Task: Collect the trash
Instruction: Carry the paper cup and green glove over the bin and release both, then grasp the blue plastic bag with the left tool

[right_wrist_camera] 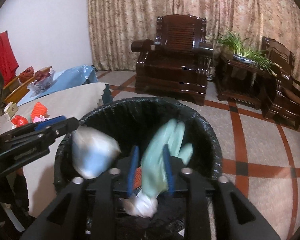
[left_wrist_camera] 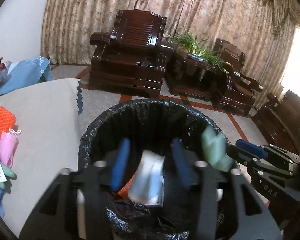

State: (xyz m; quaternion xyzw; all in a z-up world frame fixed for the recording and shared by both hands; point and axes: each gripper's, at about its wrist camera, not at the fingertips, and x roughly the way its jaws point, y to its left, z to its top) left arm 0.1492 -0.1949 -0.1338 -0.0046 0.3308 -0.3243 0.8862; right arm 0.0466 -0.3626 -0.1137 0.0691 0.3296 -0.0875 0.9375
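Two sets of fingers hang over the black-lined bin (left_wrist_camera: 142, 118). Left wrist view: left gripper (left_wrist_camera: 150, 160) fingers apart, a pale packet (left_wrist_camera: 148, 178) loose between them at 6 o'clock. Right wrist view: right gripper (right_wrist_camera: 151, 170) fingers parted, a green glove (right_wrist_camera: 166, 142) blurred between them.

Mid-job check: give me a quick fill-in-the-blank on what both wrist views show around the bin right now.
1. Both grippers hover over a bin lined with a ____ plastic bag.
2. Between the fingers of the right gripper is a blurred pale ____ glove.
3. The pads of the left gripper are coloured ____.
4. Beyond the bin stands a dark wooden ____.

Missing words: black; green; blue; armchair
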